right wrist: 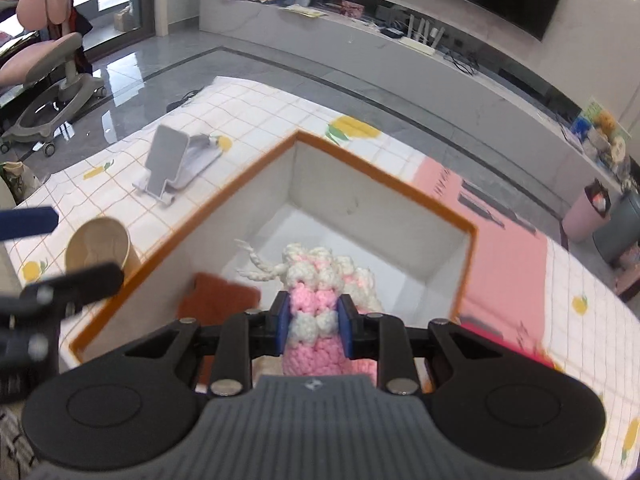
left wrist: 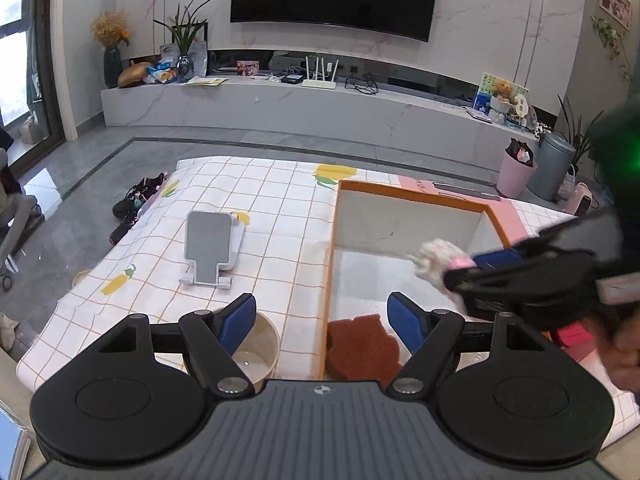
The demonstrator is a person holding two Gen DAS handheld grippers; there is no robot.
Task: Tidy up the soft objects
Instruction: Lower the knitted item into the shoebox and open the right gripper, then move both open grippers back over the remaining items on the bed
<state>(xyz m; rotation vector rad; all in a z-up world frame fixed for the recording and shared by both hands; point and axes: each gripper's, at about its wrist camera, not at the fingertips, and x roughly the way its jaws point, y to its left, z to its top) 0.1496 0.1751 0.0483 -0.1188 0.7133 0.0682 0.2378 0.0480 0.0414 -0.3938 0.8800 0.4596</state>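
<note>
My right gripper [right wrist: 313,326] is shut on a pink and white crocheted soft toy [right wrist: 316,300] and holds it above the inside of an orange-rimmed white box [right wrist: 384,176]. In the left wrist view the toy [left wrist: 436,260] and right gripper [left wrist: 472,276] hang over the right part of the box [left wrist: 416,196]. A brown soft piece [left wrist: 360,348] lies on the box floor at its near left corner; it also shows in the right wrist view [right wrist: 220,300]. My left gripper [left wrist: 322,320] is open and empty, straddling the box's near left wall.
A paper cup [left wrist: 256,348] stands on the checked tablecloth [left wrist: 280,216] just left of the box, next to my left finger. A grey phone stand [left wrist: 212,248] sits further left. Something pink [left wrist: 572,336] lies right of the box.
</note>
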